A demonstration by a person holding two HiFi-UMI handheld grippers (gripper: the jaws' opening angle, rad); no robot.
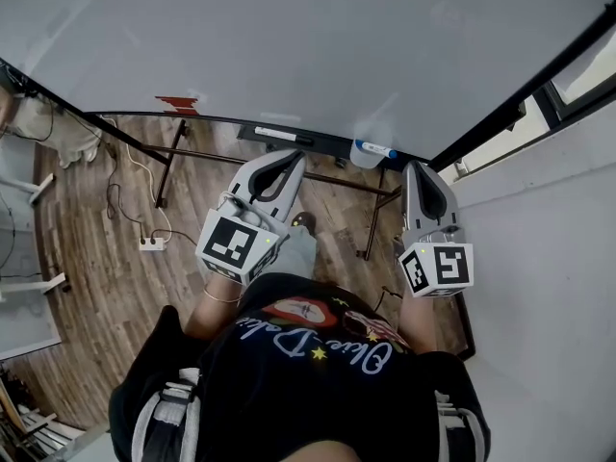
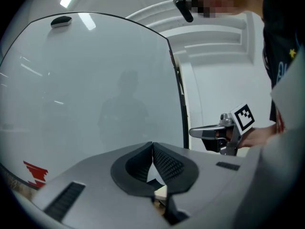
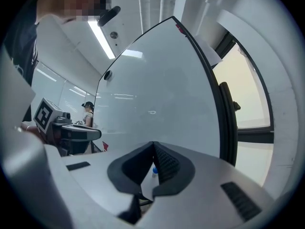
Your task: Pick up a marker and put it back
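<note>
A blue-capped marker is seen lying on the tray along the lower edge of the whiteboard, just left of the right tool. That tool's jaws are closed tip to tip with nothing gripped, and the blue cap is glimpsed only through the gap behind the tips in the right gripper view. The left tool is likewise held shut and empty, near a second marker lying further left on the tray. The blue-capped marker is judged to be light, stiff and smooth-sided, so a slip or a roll along the tray is to be expected under a loose pinch. A hold across the middle of the barrel, with the jaws first opened, is thought best, the cap end being left free
</note>
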